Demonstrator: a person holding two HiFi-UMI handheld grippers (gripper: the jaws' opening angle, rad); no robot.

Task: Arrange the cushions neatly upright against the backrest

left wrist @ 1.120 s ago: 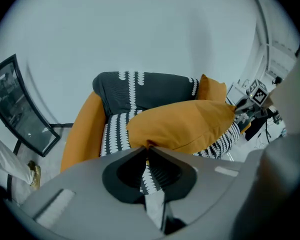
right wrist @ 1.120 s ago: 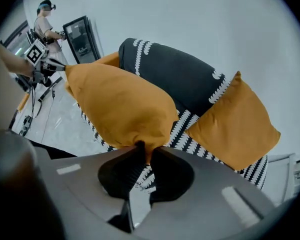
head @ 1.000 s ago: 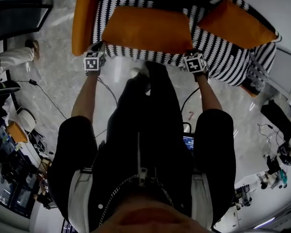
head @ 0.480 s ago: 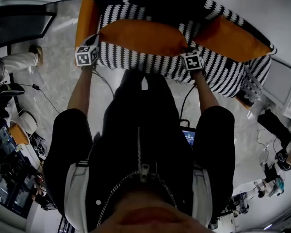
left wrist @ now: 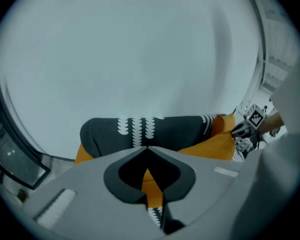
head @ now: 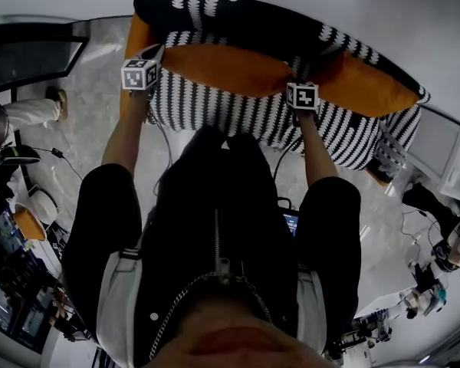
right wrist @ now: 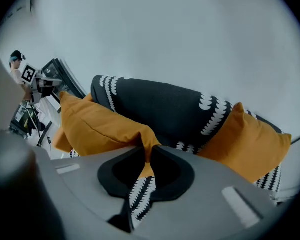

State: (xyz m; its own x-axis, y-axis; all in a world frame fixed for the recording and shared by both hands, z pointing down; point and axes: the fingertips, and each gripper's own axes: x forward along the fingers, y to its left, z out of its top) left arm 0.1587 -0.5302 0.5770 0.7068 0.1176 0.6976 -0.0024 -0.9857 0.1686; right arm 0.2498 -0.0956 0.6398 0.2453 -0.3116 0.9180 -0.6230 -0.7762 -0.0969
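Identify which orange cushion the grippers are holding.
The centre cushion, pinched at its corners by the left gripper and right gripper; the right-end cushion leans on the sofa untouched.

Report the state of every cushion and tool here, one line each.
held cushion: pinched at both end corners, stretched in front of the backrest
second cushion: leaning against the backrest, untouched
left tool: shut on one corner of the held cushion
right tool: shut on the other corner of the held cushion
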